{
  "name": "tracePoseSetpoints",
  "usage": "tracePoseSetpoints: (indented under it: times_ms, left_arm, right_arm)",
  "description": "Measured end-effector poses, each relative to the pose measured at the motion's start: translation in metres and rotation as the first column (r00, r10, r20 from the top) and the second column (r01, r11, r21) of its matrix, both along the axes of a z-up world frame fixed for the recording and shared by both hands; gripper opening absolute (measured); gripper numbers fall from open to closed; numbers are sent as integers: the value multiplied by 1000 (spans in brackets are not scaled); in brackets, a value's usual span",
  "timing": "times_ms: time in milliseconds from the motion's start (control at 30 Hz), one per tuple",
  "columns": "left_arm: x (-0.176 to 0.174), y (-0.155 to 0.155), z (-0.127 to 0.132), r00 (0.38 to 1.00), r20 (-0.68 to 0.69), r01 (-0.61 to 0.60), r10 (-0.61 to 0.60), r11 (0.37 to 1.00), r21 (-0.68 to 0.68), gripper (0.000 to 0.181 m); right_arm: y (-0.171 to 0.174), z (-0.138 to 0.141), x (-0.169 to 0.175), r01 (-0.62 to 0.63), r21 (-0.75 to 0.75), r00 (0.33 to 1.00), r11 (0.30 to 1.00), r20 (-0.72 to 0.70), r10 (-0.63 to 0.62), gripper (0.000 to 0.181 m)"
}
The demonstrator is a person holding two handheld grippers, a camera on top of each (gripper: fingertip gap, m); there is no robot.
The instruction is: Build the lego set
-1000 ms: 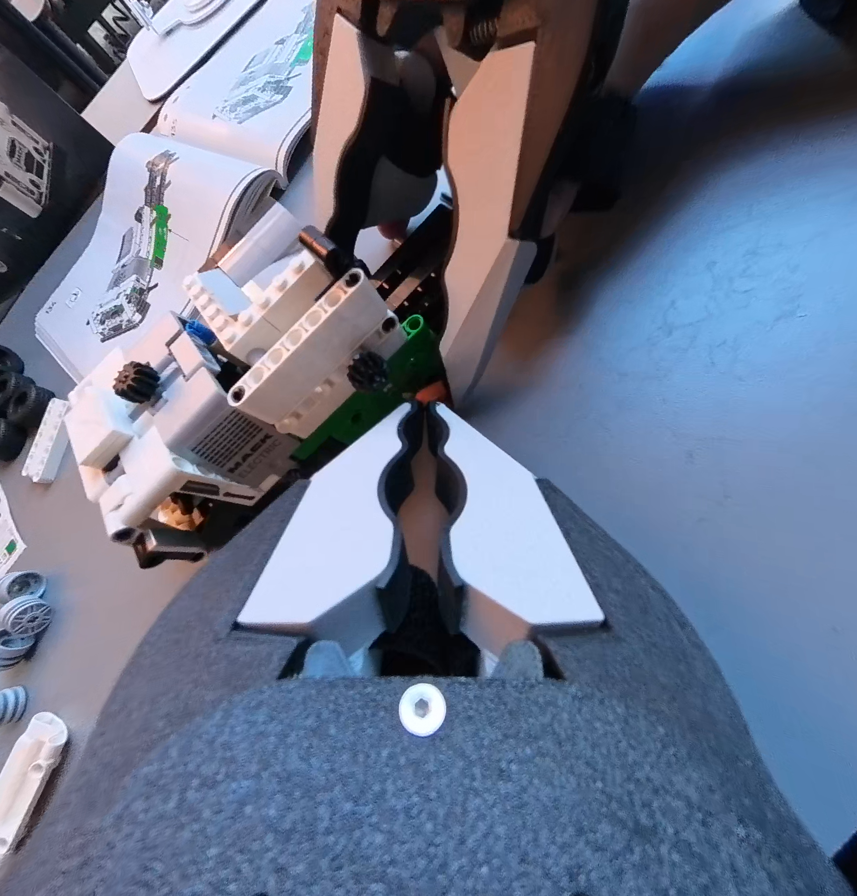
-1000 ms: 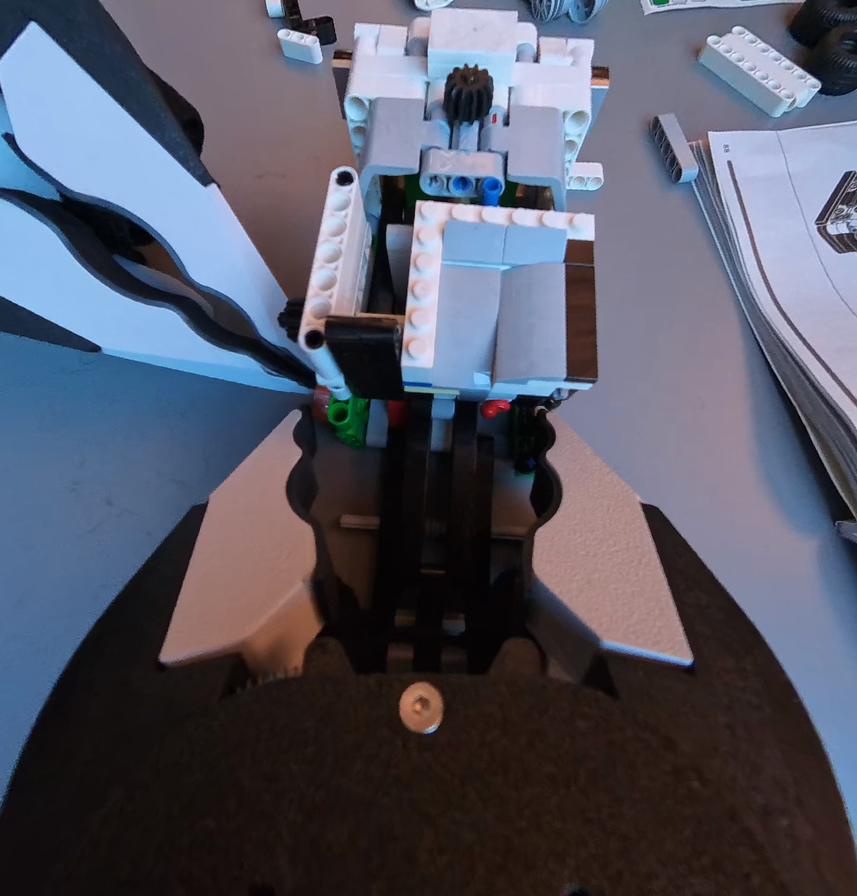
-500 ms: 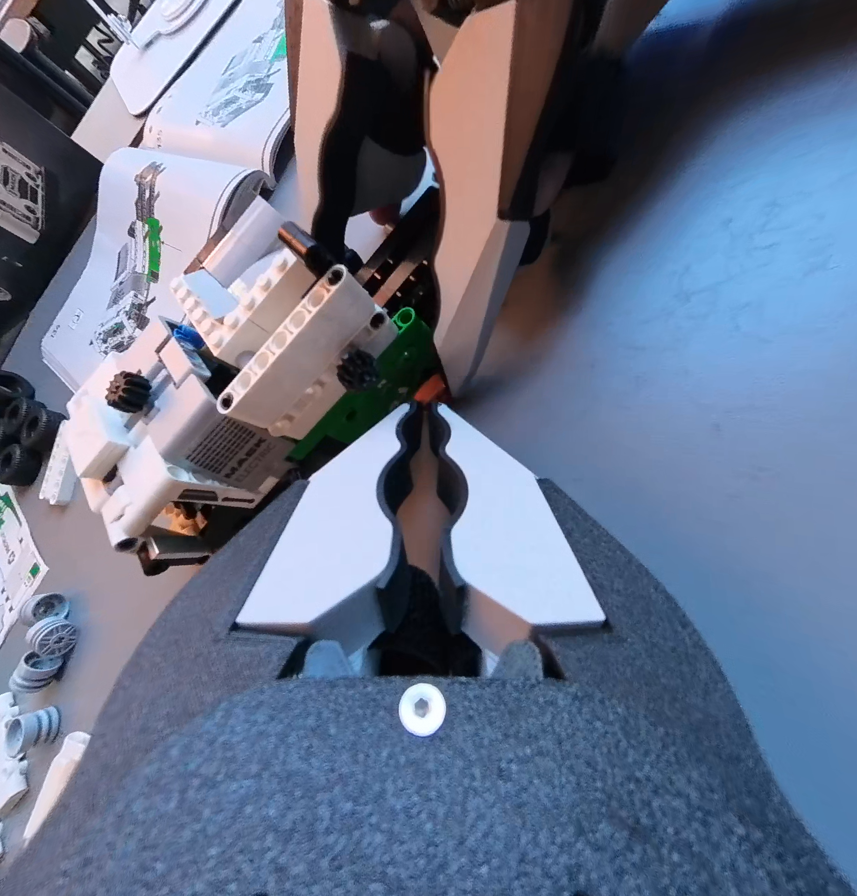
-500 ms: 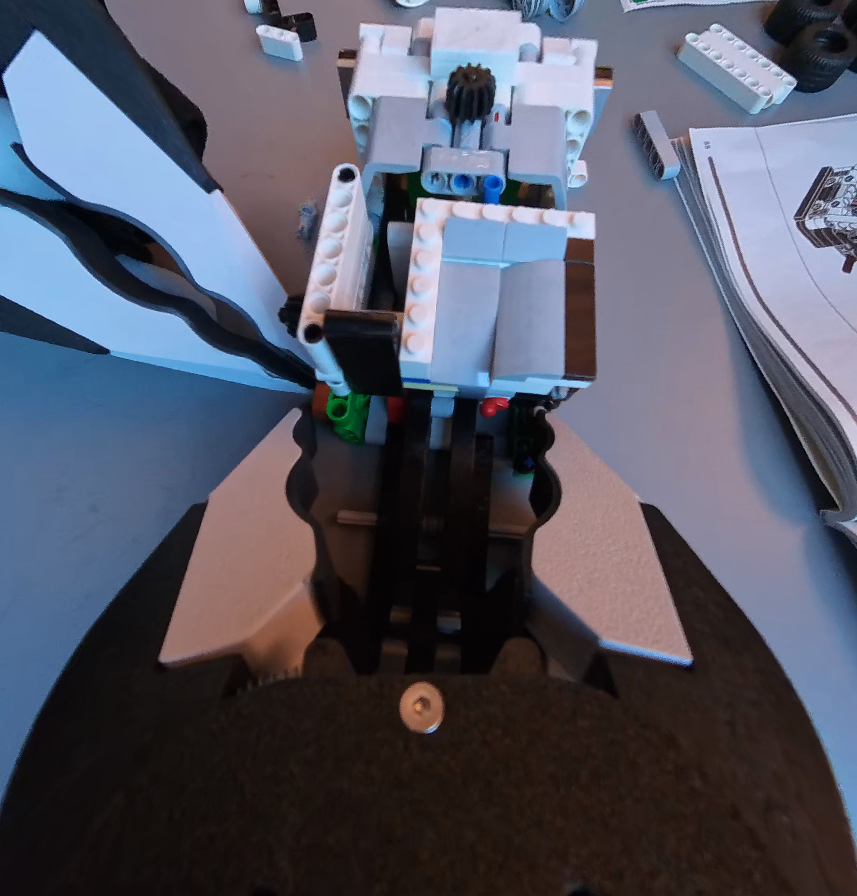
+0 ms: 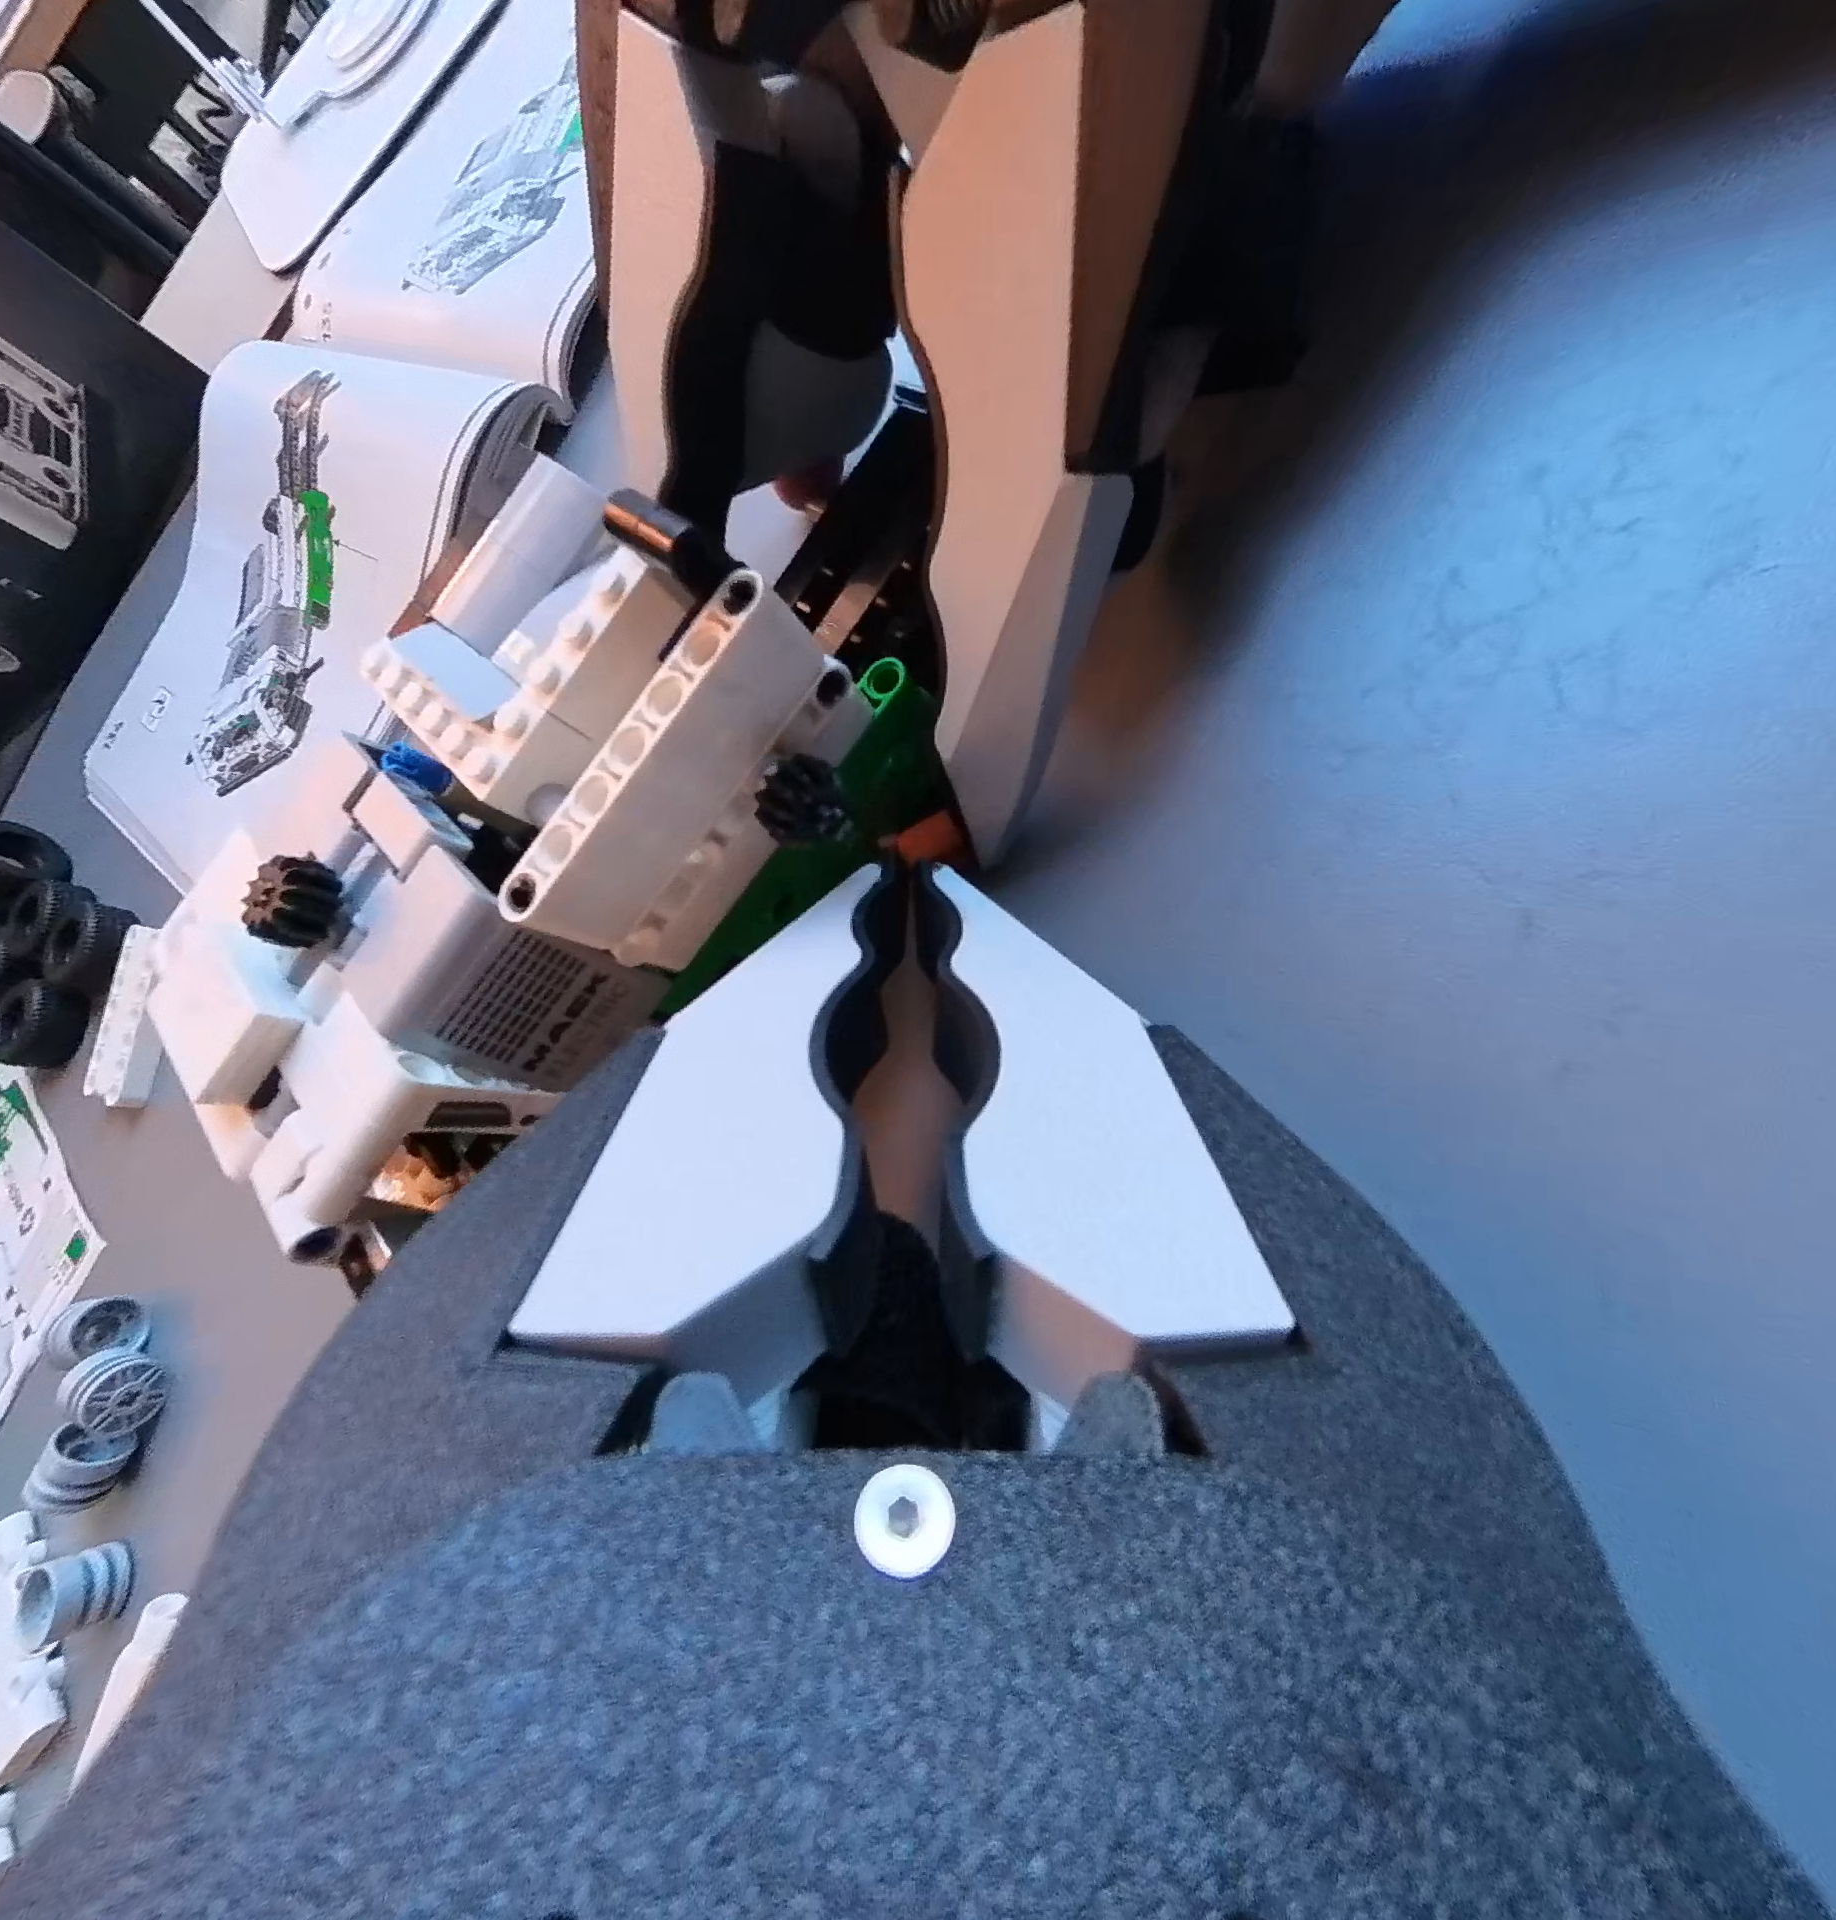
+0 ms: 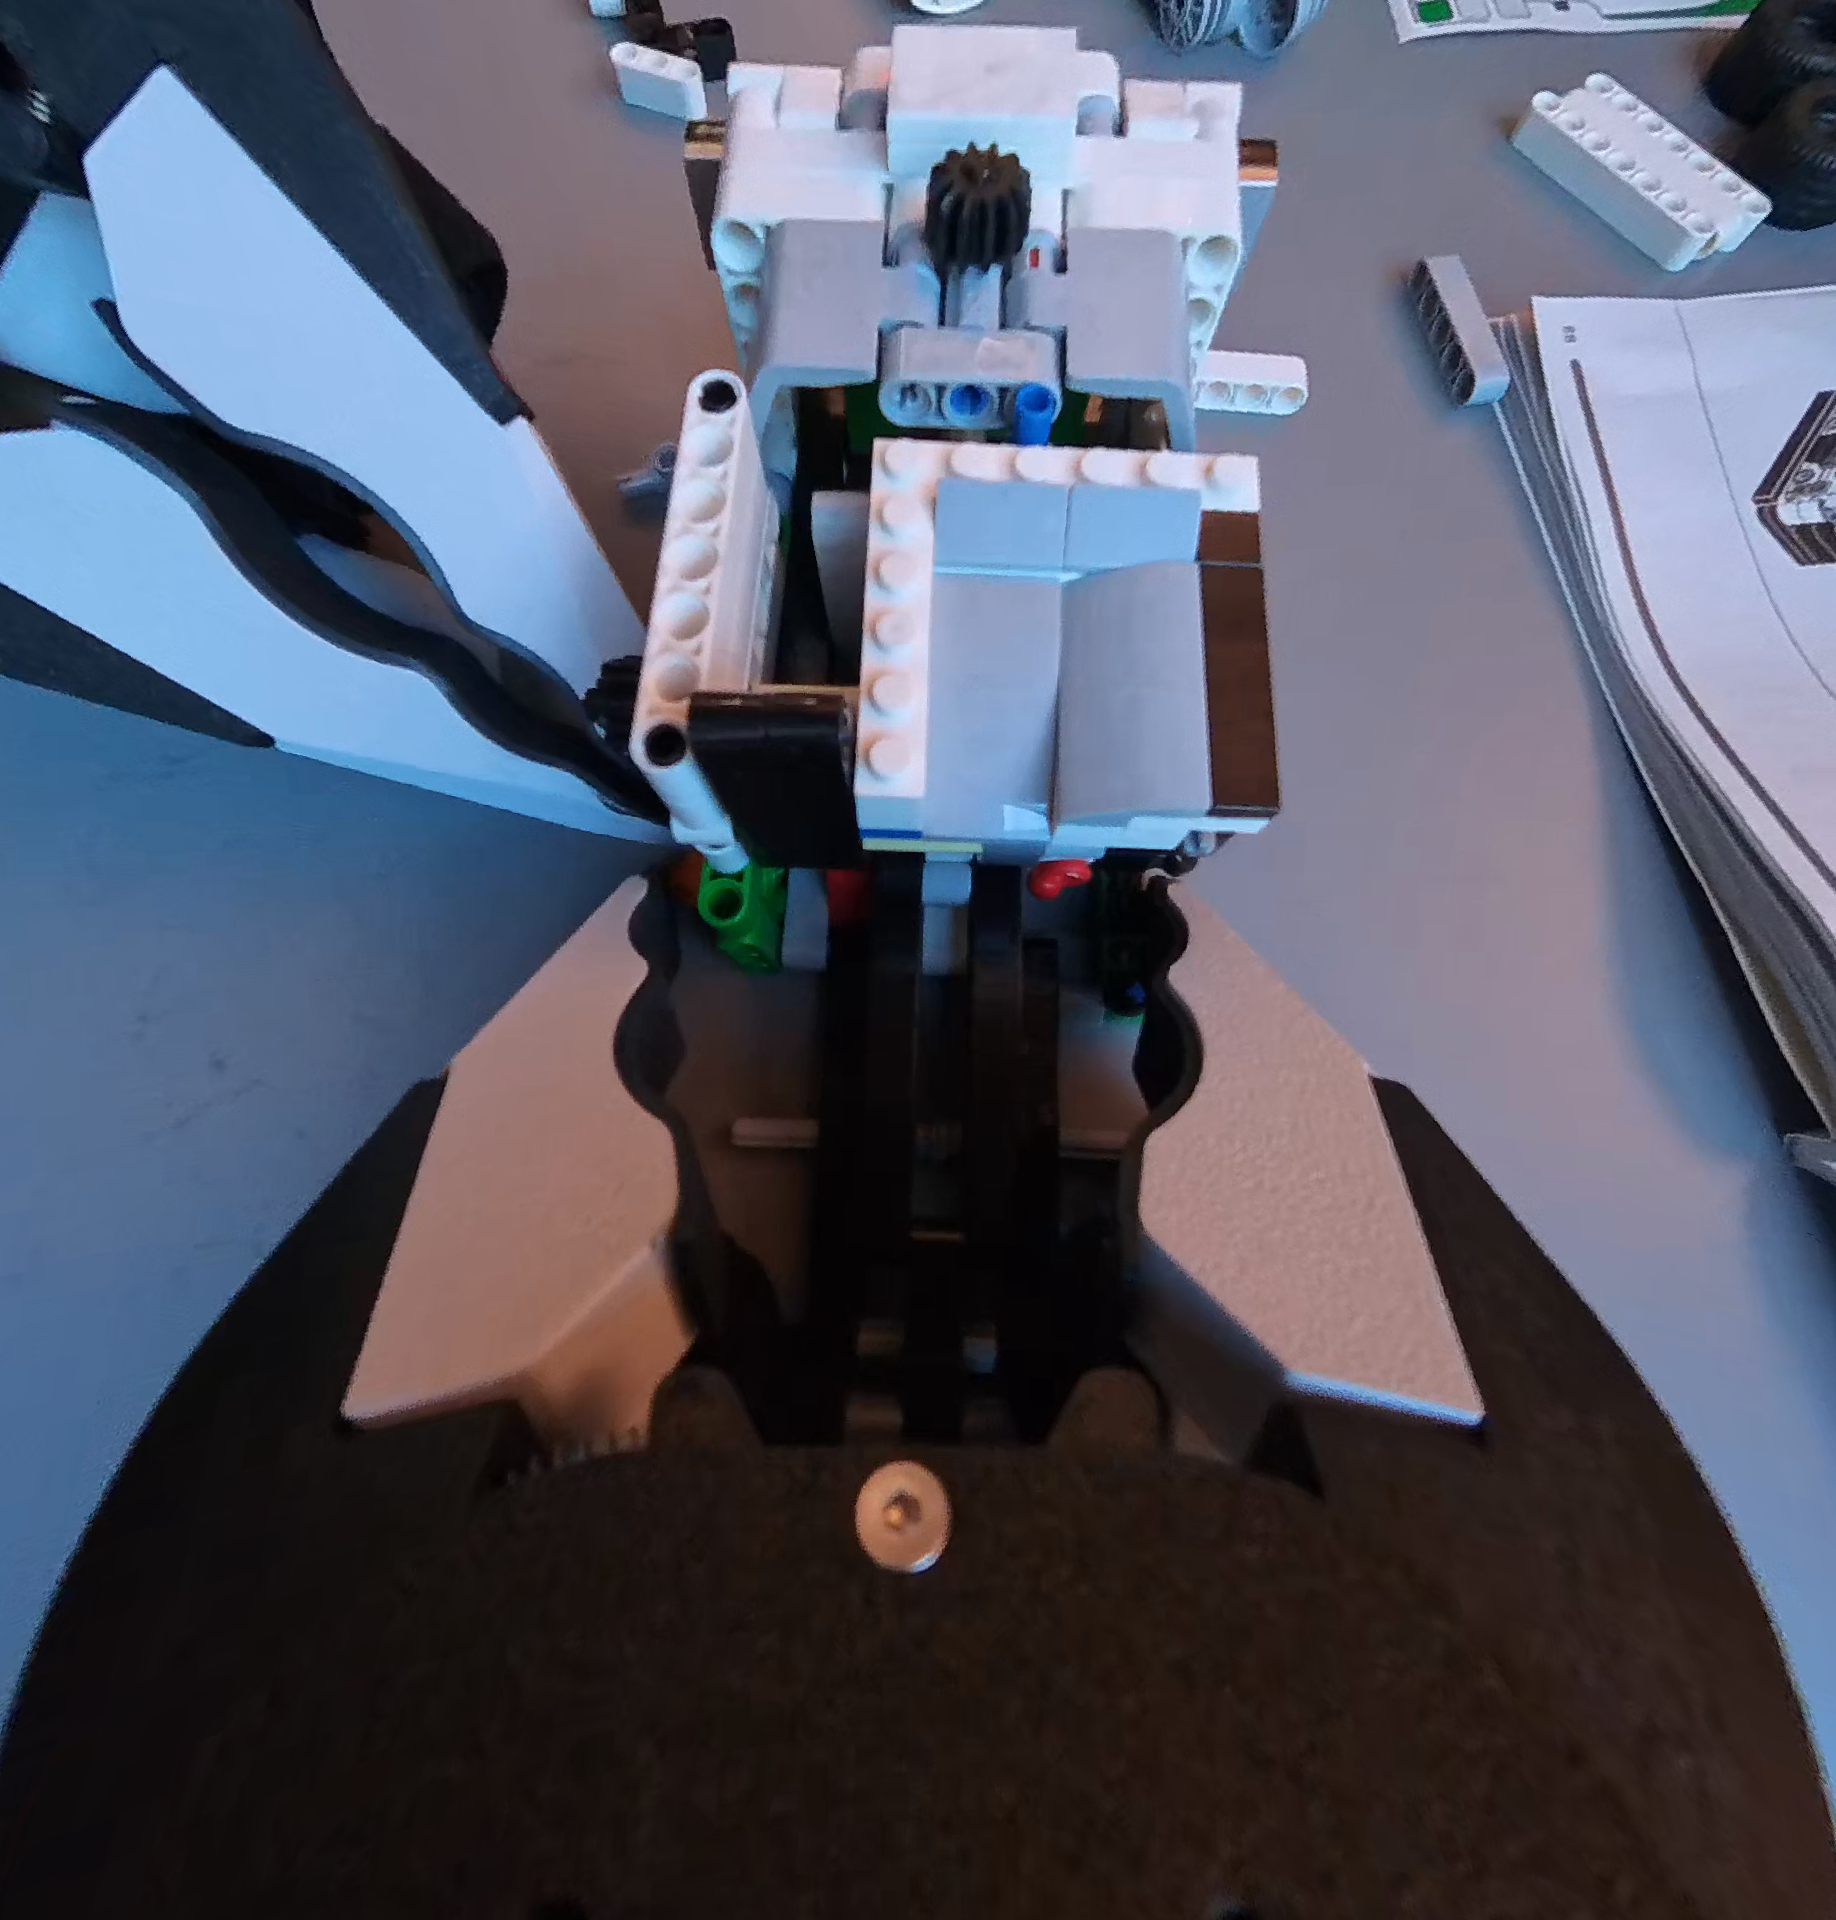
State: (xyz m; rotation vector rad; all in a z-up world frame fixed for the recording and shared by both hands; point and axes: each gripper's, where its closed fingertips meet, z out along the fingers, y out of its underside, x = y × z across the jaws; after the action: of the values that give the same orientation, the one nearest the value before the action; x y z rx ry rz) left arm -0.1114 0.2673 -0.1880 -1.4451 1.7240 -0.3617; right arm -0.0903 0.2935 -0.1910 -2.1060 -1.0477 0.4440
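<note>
My right gripper (image 6: 909, 935) clamps the truck model's (image 6: 997, 623) black frame steady while my left gripper (image 5: 909, 883), nearly closed, pinches a small orange piece (image 5: 924, 840) at its side.

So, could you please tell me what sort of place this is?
Probably a hobby or lab workbench: a plain grey tabletop holding open paper instruction booklets, loose black rubber tyres and a half-built white brick truck model.

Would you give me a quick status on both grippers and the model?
Left gripper shut on small orange piece. Right gripper clamps truck model. Nothing in the way.
</note>
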Motion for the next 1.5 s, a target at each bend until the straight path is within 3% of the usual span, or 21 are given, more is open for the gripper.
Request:
tracePoseSetpoints:
  times_ms: [400,600,833,967,1167,1333,1500]
  left_arm:
    - [-11,0,3,999,18,-27,27,1000,10,0]
    - [-42,7,13,994,63,-91,94,995,-39,0]
    - [-82,41,21,987,39,-159,157,986,47,5]
    - [-94,50,17,988,48,-142,146,986,-82,12]
    - [-99,34,5,999,45,-8,20,966,-257,21]
    - [-88,35,8,998,67,19,1,957,-288,22]
    - [-75,37,-1,1000,7,24,-23,943,-332,25]
  right_arm:
    - [0,4,3,10,-35,998,999,-59,-12,86]
    - [0,6,4,1,-19,998,1000,-65,-2,84]
    - [-3,0,4,-23,14,1000,1000,10,23,90]
    - [-3,0,4,-21,19,1000,1000,12,21,90]
    - [-6,1,6,-20,34,1000,999,16,20,89]
    - [-7,5,7,-15,37,1000,999,-15,16,87]
    - [-7,4,7,-9,26,1000,1000,-16,10,87]
